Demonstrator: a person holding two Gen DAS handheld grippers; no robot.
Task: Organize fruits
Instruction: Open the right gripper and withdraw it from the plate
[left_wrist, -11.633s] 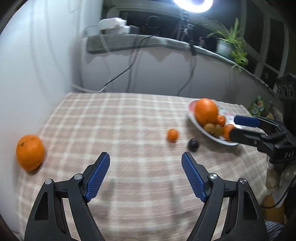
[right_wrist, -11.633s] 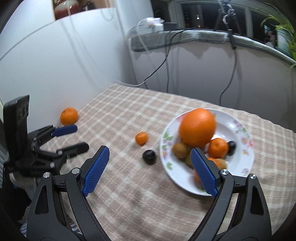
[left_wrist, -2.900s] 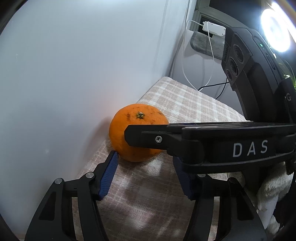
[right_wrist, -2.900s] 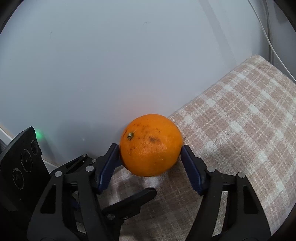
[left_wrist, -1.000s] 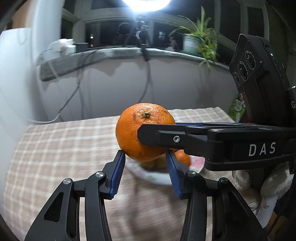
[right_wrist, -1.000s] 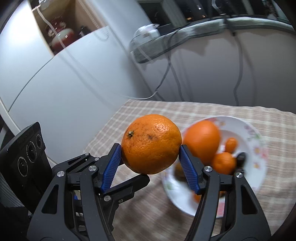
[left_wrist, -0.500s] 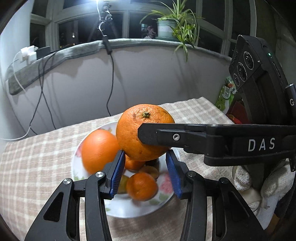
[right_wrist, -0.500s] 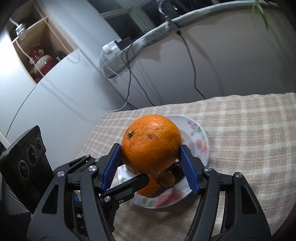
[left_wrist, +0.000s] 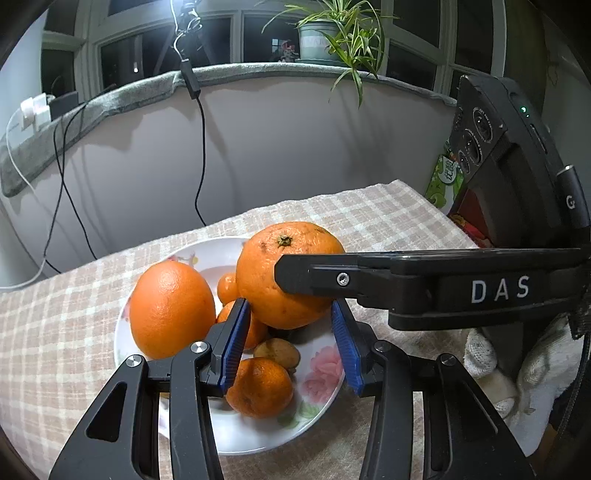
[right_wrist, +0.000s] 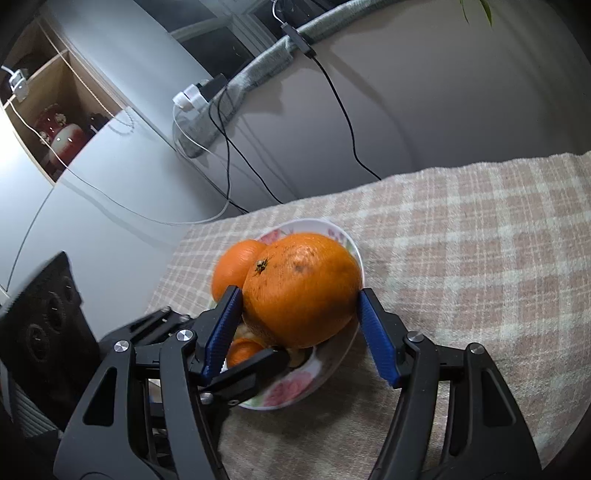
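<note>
Right gripper (right_wrist: 301, 326) pinches the big orange (right_wrist: 301, 288) between its blue pads (right_wrist: 376, 343), stem end facing up-left in the right wrist view; fruit sits over the floral plate (right_wrist: 295, 384), resting on or just above the pile, contact underneath hidden. Left gripper (left_wrist: 291, 345) has fingers spread partway, blue pads (left_wrist: 232, 347) either side of the same orange's lower half (left_wrist: 284, 273); whether they touch the peel cannot be told, left pad looks just beside it. Right gripper's black finger crosses in front of the orange in the left wrist view, "DAS" lettering on its body. Plate (left_wrist: 229, 432) already holds a second large orange (left_wrist: 171, 310) on its left side, a small mandarin (left_wrist: 258, 386) at the front, another small one (left_wrist: 227, 288) behind, and a brownish small fruit (left_wrist: 279, 350) in the middle. Plate stands on a checked tablecloth (left_wrist: 55, 332). Behind: grey wall with dangling cables (left_wrist: 201, 147), potted plant (left_wrist: 325, 33) on the ledge.
</note>
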